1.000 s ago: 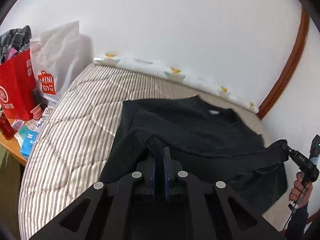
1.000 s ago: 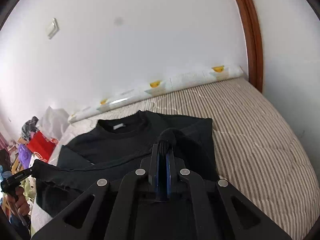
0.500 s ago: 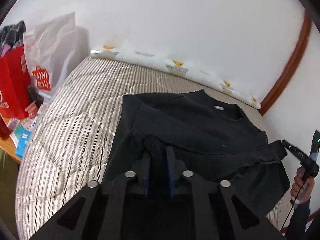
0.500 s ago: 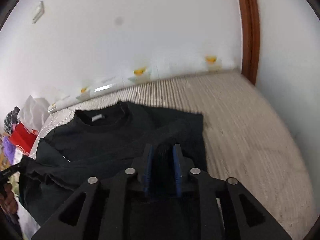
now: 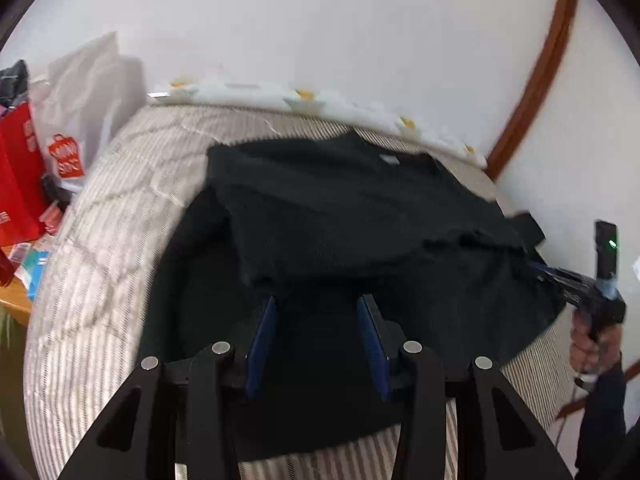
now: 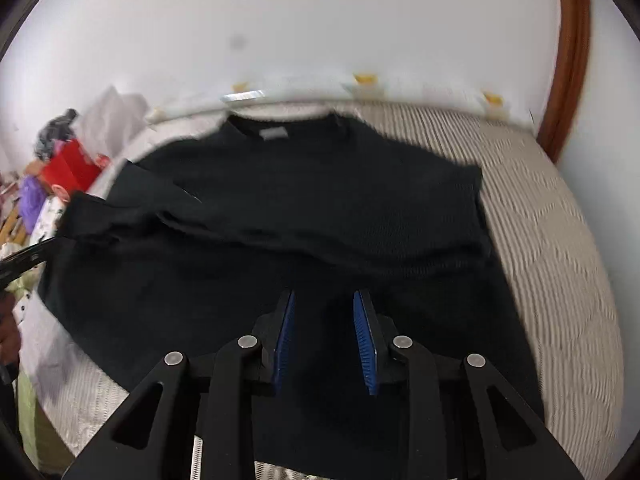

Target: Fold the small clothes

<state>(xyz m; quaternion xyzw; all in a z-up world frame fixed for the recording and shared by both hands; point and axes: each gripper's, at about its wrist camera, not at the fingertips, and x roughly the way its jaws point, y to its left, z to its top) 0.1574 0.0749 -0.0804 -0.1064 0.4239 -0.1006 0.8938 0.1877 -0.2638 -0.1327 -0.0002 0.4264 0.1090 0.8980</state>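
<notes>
While both tools hang over the near hem, left gripper and right gripper are spread, nothing between the blue pads. Black sweater lies on the striped mattress, collar at 12 o'clock, lower part doubled up across the body, folded edge running 9 to 3. Judging: one fold down; sleeves and sides not tucked, final fold left. Red bag at 9 o'clock in left view. Frames blurred.

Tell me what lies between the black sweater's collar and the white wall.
In the right wrist view, between the sweater collar and the wall: a strip of striped mattress, then a white roll with yellow marks.
</notes>
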